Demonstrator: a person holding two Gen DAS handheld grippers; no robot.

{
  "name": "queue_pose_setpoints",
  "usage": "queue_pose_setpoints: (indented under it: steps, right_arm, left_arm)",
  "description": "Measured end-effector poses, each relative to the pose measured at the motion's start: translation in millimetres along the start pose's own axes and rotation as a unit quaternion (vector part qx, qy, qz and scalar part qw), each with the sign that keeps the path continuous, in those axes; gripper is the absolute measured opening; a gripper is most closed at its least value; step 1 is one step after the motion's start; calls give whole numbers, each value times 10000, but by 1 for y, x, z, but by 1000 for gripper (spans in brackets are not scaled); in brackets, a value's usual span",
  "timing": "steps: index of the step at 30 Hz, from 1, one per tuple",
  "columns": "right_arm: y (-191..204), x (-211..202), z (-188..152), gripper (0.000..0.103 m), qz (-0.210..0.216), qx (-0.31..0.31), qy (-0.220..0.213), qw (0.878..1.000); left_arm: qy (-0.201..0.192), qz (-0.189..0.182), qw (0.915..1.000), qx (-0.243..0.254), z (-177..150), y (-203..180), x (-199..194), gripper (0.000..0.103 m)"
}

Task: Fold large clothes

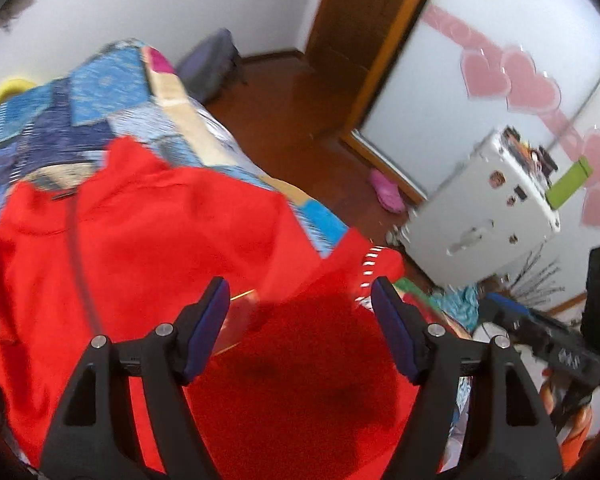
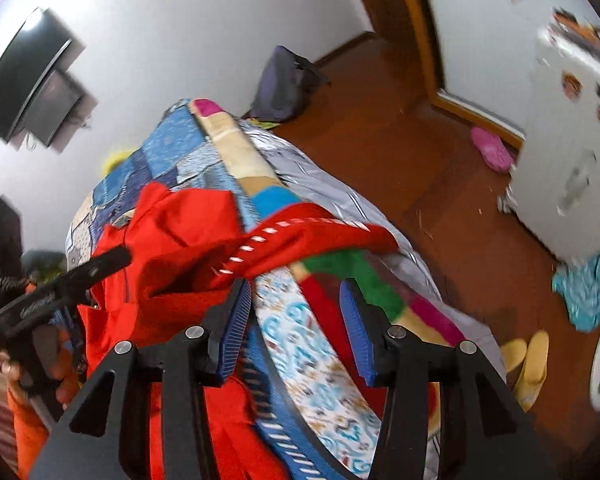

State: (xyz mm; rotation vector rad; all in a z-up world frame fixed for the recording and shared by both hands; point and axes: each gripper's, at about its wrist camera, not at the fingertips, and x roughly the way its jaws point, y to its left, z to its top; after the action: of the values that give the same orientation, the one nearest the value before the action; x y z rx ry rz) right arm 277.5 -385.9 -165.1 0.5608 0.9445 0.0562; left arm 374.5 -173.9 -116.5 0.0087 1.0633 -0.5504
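A large red zip jacket (image 1: 148, 232) lies spread on a bed with a blue patchwork cover (image 1: 80, 96). Its dark zip runs down the left part. A sleeve with white dashes on the cuff (image 1: 370, 264) hangs toward the bed's right edge. My left gripper (image 1: 300, 320) is open above the red fabric, holding nothing. In the right wrist view the jacket (image 2: 188, 240) is bunched, its striped sleeve (image 2: 300, 228) draped across the bed. My right gripper (image 2: 294, 320) is open over the bed's edge (image 2: 320, 360), just beside the sleeve. The left gripper body (image 2: 60, 292) shows at left.
A brown wooden floor (image 1: 300, 112) lies right of the bed. A white cabinet (image 1: 484, 208), a pink slipper (image 1: 386, 192), a dark bag (image 1: 212, 64), yellow slippers (image 2: 528, 360) and a blue cloth (image 2: 584, 292) stand on it. A wall screen (image 2: 32, 80) hangs at left.
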Motion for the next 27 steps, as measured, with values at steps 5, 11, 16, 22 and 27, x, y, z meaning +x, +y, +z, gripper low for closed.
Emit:
queue_pose_setpoints:
  steps: [5, 11, 16, 22, 27]
  right_arm:
    - [-1, 7, -8, 43, -48, 31, 56, 10000]
    - [-1, 20, -12, 43, 12, -65, 252, 9997]
    - [1, 30, -14, 43, 136, -47, 360, 9992]
    - [13, 27, -14, 43, 168, -223, 269, 9992]
    - [27, 27, -15, 43, 296, -374, 260, 9985]
  left_arm:
    - [484, 258, 9981, 272, 2, -9, 52, 70]
    - [641, 29, 9979, 92, -14, 4, 69, 25]
    - [196, 38, 9992, 333, -10, -7, 38, 14]
    - [-764, -5, 9949, 663, -15, -35, -38, 13]
    - [-1143, 189, 9924, 423, -45, -21, -79, 13]
